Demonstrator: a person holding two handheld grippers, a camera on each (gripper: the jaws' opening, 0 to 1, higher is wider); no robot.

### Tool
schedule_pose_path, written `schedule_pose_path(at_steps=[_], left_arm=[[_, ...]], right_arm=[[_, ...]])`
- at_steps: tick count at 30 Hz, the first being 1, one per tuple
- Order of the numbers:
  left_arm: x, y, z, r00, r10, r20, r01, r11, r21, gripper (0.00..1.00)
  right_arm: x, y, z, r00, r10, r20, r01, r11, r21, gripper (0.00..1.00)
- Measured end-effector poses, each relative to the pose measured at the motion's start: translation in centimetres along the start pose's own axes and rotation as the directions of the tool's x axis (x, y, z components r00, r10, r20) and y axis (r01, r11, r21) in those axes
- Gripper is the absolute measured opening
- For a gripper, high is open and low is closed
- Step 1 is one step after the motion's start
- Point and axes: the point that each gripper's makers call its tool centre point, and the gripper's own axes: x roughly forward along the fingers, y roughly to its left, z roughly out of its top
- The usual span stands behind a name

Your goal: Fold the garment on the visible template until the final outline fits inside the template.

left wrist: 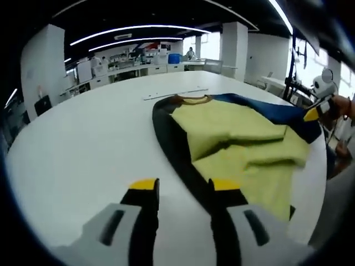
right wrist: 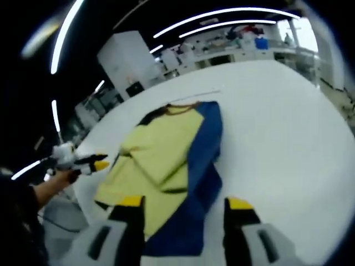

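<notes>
No writing can be read anywhere on the garment (left wrist: 238, 138) or the white table (left wrist: 83, 144). The garment, yellow with black and blue panels, lies partly folded on that table. In the left gripper view the left gripper (left wrist: 180, 185) hovers at the garment's near black edge, jaws apart, nothing between them. In the right gripper view the right gripper (right wrist: 182, 202) hangs over the garment's blue side (right wrist: 202, 144), jaws spread and empty. A thin pale strip (left wrist: 175, 93) lies beyond the collar. The template cannot be made out.
</notes>
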Motion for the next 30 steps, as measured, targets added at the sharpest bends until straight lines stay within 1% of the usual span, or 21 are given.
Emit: schedule_pose_path(at_steps=[3, 6, 8, 10, 12, 14, 17, 19, 21, 22, 26, 28, 30], left_arm=[[0.1, -0.3, -0.6, 1.000, 0.003, -0.016, -0.003, 1.000, -0.006, 0.25], [0.3, -0.6, -1.3, 0.999, -0.007, -0.032, 0.006, 1.000, -0.026, 0.20], [0.4, -1.4, -1.5, 0.999, -0.025, -0.047, 0.023, 0.999, -0.044, 0.14], [0.4, -1.7, -1.4, 0.998, -0.035, -0.047, 0.032, 0.998, -0.048, 0.10], [0.4, -1.5, -1.8, 0.998, -0.033, -0.060, 0.029, 0.998, -0.057, 0.10], [0.4, -1.6, -1.8, 0.998, -0.028, -0.059, 0.024, 0.998, -0.062, 0.09], [0.4, -1.7, -1.7, 0.998, -0.021, -0.064, 0.017, 0.998, -0.064, 0.07], [0.4, -1.8, -1.7, 0.998, -0.016, -0.067, 0.012, 0.998, -0.059, 0.04], [0.3, -1.8, -1.7, 0.998, -0.018, -0.068, 0.013, 0.997, -0.080, 0.00], [0.3, -1.8, -1.7, 0.998, -0.014, -0.066, 0.007, 0.995, -0.102, 0.00], [0.5, -1.7, -1.5, 0.998, -0.007, -0.070, -0.001, 0.994, -0.110, 0.00], [0.5, -1.8, -1.4, 0.997, -0.007, -0.077, -0.001, 0.994, -0.106, 0.00], [0.4, -1.8, -1.3, 0.997, -0.011, -0.077, 0.004, 0.996, -0.091, 0.00]], right_arm=[[-0.2, -0.4, -0.2, 1.000, -0.027, -0.009, 0.027, 0.999, -0.036, 0.46], [-0.3, -0.4, -0.4, 0.999, -0.044, -0.009, 0.044, 0.998, -0.050, 0.37], [-0.4, -0.5, -0.6, 0.998, -0.056, -0.009, 0.056, 0.998, -0.038, 0.32], [-0.4, -0.5, -0.4, 0.998, -0.060, 0.013, 0.060, 0.998, -0.003, 0.28], [-0.5, -0.7, -0.5, 0.997, -0.071, 0.013, 0.071, 0.997, 0.021, 0.23], [-0.5, -0.8, -0.5, 0.997, -0.079, 0.015, 0.078, 0.997, 0.022, 0.19], [-0.5, -1.1, -0.8, 0.996, -0.090, 0.011, 0.090, 0.996, 0.017, 0.16], [-0.5, -1.3, -0.9, 0.995, -0.100, 0.008, 0.100, 0.995, 0.013, 0.13], [-0.6, -1.4, -0.9, 0.994, -0.107, 0.007, 0.107, 0.994, 0.012, 0.11], [-0.5, -1.5, -0.9, 0.994, -0.108, 0.009, 0.108, 0.994, 0.012, 0.10], [-0.4, -1.7, -0.8, 0.994, -0.110, 0.008, 0.110, 0.994, 0.007, 0.05], [-0.5, -1.7, -0.8, 0.994, -0.111, 0.007, 0.111, 0.994, 0.001, 0.01], [-0.5, -1.7, -0.6, 0.994, -0.108, 0.006, 0.108, 0.994, -0.016, 0.00]])
